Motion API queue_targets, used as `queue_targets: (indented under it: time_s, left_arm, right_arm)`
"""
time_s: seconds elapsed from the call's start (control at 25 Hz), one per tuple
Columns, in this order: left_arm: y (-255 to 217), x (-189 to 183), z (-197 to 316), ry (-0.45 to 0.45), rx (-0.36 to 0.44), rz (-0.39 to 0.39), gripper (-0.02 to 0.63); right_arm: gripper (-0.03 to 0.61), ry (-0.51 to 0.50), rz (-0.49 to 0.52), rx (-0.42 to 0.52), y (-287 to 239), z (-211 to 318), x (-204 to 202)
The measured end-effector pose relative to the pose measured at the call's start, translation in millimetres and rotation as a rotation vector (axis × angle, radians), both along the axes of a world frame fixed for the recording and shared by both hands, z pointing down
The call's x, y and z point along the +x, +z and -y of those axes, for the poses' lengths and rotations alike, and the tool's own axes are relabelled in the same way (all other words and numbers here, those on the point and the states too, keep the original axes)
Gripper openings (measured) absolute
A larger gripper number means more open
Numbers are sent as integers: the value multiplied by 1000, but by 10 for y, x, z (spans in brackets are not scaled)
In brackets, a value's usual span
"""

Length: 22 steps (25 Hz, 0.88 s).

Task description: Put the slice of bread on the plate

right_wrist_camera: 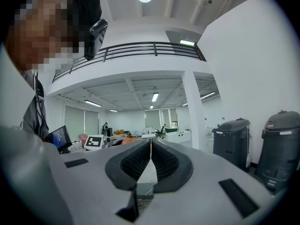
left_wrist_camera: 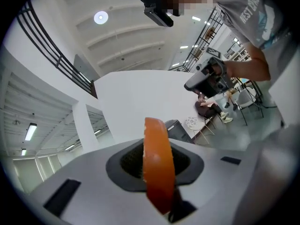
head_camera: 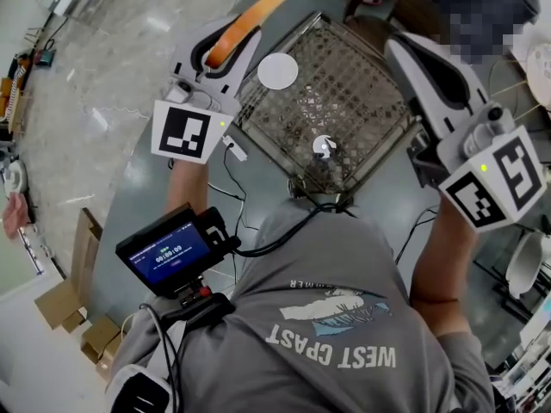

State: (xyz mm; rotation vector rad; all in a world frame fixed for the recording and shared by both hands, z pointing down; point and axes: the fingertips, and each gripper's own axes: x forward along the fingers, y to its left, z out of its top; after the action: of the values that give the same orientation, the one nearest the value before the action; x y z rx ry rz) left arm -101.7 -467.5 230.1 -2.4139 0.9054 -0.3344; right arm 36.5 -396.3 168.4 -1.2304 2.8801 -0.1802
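The bread slice point(head_camera: 245, 26), orange-crusted and thin, sticks out up and to the right from my left gripper point(head_camera: 241, 40), which is shut on it. In the left gripper view the slice point(left_wrist_camera: 158, 168) stands edge-on between the jaws. A small round white plate point(head_camera: 278, 70) lies just right of that gripper, at the near-left rim of a wire basket point(head_camera: 362, 93). My right gripper point(head_camera: 393, 48) hovers over the basket's right side; in its own view the jaws meet at the tip point(right_wrist_camera: 150, 146) with nothing between them.
The basket sits on a grey round table point(head_camera: 146, 170) and holds a small white object point(head_camera: 324, 147). A screen device point(head_camera: 168, 256) hangs at the person's chest. Cardboard boxes point(head_camera: 73, 299) lie on the floor at left. Two grey bins point(right_wrist_camera: 233, 139) stand by the wall.
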Motion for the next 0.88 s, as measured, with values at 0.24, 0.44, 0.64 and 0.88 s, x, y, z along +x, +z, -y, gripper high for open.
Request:
queue_targets:
  time_s: [0.24,0.44,0.64,0.88]
  left_arm:
    - [421,2,123,-2,-36,50,94]
    - [747,-7,216,-9,-71,73,94]
    - [1000,-25,318,-19,-99,115,94]
    - [1353,-54,410,-22,-138,185,94]
  right_arm:
    - [9,39,-1,-33,106,-115,40]
    - [9,59,-13,-51,137,-182,57]
    - [9,73,-20,-68,147,-214,67]
    - [9,86,-29,-93,194,-254,66]
